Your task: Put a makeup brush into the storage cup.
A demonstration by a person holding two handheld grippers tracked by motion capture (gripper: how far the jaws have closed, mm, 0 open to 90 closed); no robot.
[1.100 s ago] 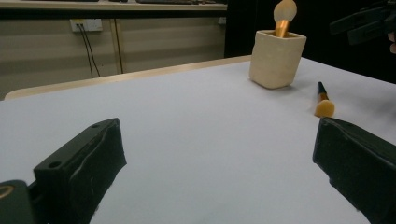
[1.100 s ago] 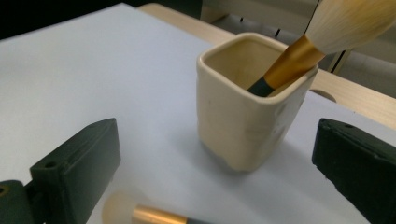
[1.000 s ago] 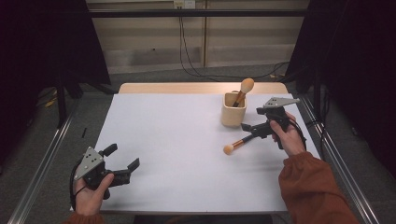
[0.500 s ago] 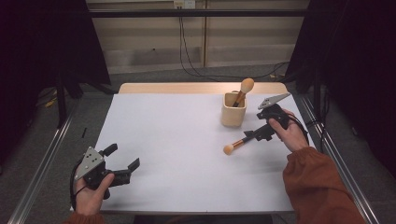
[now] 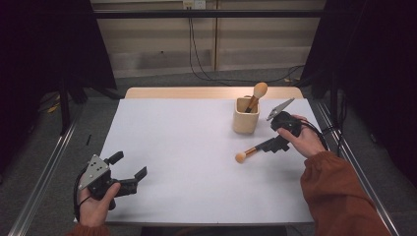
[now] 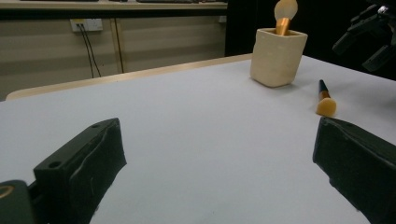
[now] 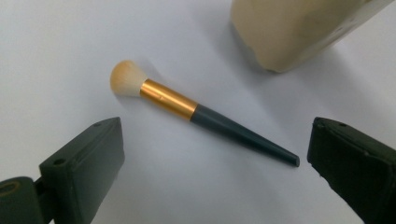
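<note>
Makeup brush flat on white table, just at 6 o'clock of beige holder; bristle head toward 8, handle tip toward 2. Right gripper above handle, jaws spread, nothing held. Left gripper idle at 7 o'clock corner, jaws spread, empty. Likely light, stiff, slick tapered handle; bristles soft. Best grip: gold ferrule.
</note>
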